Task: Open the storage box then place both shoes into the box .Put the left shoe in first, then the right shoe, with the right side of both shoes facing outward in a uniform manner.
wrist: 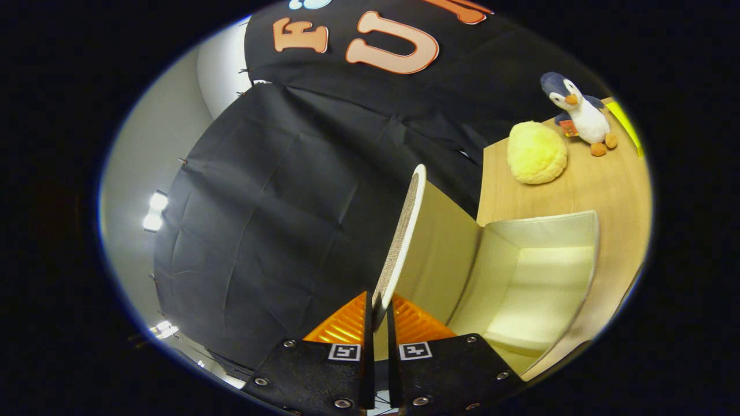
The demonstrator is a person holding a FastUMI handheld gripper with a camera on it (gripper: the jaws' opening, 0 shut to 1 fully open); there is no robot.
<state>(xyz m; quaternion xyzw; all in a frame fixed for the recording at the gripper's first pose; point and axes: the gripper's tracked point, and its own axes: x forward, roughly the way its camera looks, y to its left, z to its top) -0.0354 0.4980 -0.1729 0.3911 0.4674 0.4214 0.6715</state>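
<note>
Box lid (404,231) stands raised, its edge pinched between the fingers (377,323) over the open storage box (537,271).

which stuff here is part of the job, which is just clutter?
Job:
- box, open and empty inside
- lid, raised, pinched between the fingers

Clutter:
- penguin toy on the table beyond the box
- yellow plush ball beside the penguin toy

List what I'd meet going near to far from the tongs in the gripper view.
tongs shut on lid → open box → yellow plush ball → penguin toy
</note>
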